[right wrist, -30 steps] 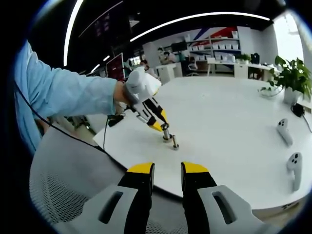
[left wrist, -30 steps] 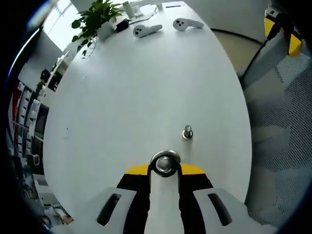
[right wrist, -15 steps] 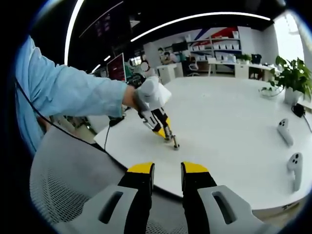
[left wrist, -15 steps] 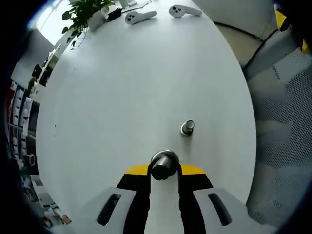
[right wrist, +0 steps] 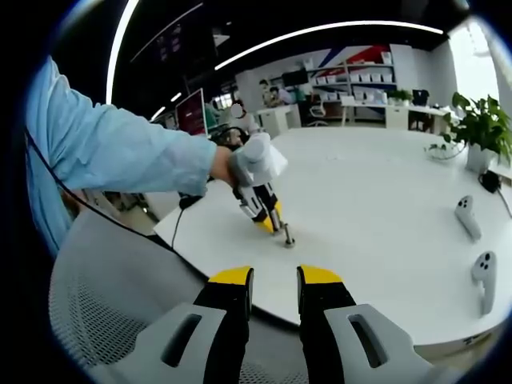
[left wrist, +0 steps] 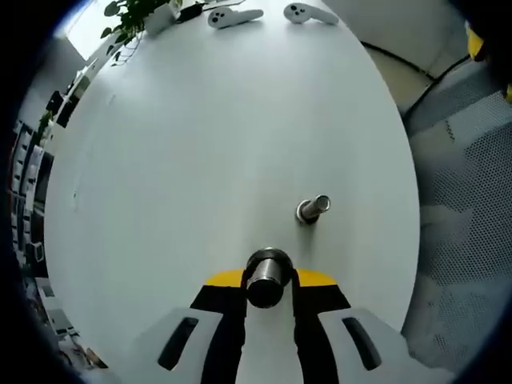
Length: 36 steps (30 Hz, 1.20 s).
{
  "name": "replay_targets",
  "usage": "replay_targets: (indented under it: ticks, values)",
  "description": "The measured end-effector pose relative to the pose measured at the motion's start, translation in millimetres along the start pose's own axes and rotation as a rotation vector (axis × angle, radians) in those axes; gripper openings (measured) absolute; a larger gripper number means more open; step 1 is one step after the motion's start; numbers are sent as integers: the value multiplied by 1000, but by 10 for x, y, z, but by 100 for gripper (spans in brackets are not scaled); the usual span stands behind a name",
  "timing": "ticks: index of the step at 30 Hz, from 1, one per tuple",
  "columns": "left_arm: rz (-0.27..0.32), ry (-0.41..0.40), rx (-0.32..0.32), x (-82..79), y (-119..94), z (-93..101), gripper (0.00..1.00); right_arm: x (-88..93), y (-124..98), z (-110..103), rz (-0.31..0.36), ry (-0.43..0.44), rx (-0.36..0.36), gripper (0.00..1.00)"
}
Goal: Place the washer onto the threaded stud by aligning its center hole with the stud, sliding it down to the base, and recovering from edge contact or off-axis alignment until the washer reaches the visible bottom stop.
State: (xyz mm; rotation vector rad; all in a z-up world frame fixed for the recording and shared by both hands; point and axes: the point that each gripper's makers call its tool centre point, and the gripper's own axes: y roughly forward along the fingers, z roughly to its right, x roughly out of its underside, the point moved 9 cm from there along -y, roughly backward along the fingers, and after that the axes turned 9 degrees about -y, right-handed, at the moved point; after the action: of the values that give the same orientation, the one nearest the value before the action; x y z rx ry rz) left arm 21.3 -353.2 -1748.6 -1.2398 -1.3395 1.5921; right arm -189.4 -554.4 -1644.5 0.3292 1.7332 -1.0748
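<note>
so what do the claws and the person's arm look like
Each claw has two black jaws with yellow tips on pale grey bodies, each body with a dark slot. The left claw shows the same black and yellow below a white housing, with a thin black cable trailing from it. The person's arm wears a light blue sleeve.

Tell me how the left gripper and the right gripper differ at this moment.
The left gripper is shut on the washer; the right gripper holds nothing, its jaws a narrow gap apart. The left gripper hangs over the white table beside the threaded stud; the right gripper waits off the table's edge, above a mesh chair. Both have black jaws with yellow tips.
</note>
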Motion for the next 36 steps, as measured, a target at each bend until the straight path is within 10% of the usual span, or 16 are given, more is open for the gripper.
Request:
replay_targets:
  ticks: [5,10,17,26,36]
  values:
    - [93,-189,-1,78,-126,-37,38,-3,0,1,1,-2,1,24]
    - [131,-170,-52,350,-452,0,39,-2,1,1,-5,-7,-2,24]
    - [404,-327,-111,611,-1258,155,48,6,-10,19,-12,9,26,25]
    - [821,-467,-158,983,-2214,760,48,32,-15,-9,-38,16,3,26]
    - [1029,-648,-406,1555,-2542,1444,40,23,5,-45,-47,-23,-55,27]
